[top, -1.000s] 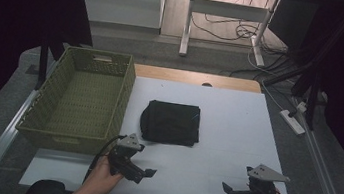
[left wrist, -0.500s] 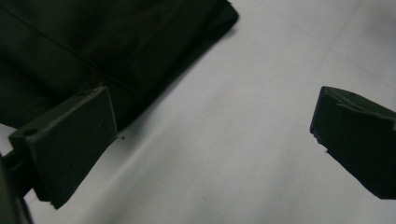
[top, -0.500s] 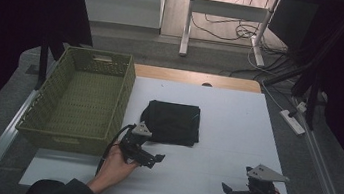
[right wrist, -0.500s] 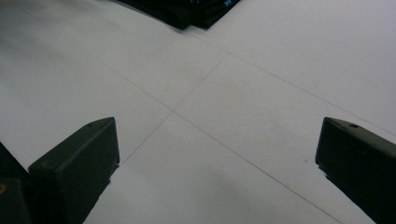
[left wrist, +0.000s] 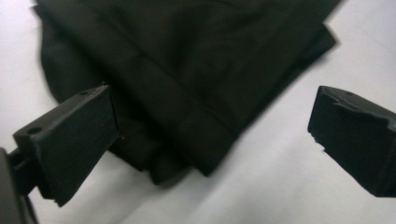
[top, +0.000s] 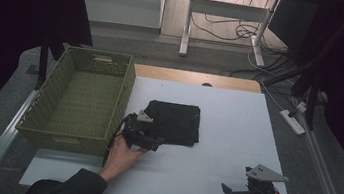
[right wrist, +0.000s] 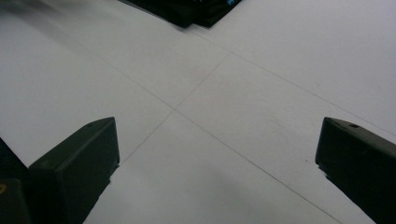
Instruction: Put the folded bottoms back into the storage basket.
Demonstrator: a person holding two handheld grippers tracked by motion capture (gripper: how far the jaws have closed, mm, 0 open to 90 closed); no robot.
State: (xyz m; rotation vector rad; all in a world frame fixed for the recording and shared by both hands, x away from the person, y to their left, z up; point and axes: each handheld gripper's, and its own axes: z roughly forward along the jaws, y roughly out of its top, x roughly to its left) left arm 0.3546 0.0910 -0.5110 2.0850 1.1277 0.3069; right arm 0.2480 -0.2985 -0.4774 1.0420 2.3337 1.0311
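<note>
You had your left claw (top: 153, 145) at the near left corner of the folded black cloth garment (top: 174, 122), which lay flat near the middle of the white rectangular surface (top: 228, 114), just right of the green woven basket (top: 81, 100). In the left gripper view that claw (left wrist: 212, 135) stood wide apart, its two black jaws flanking the garment's (left wrist: 187, 79) folded corner, with the layered edge lying between them; whether either jaw touched the cloth could not be told. Your left hand (top: 119, 153) came in from the near edge, gripping the tool. Your right claw (top: 226, 190) sat well apart from the garment, low at the near right corner of the surface. In the right gripper view it (right wrist: 217, 158) was also spread open over bare white surface (right wrist: 261, 84), clamped on nothing.
</note>
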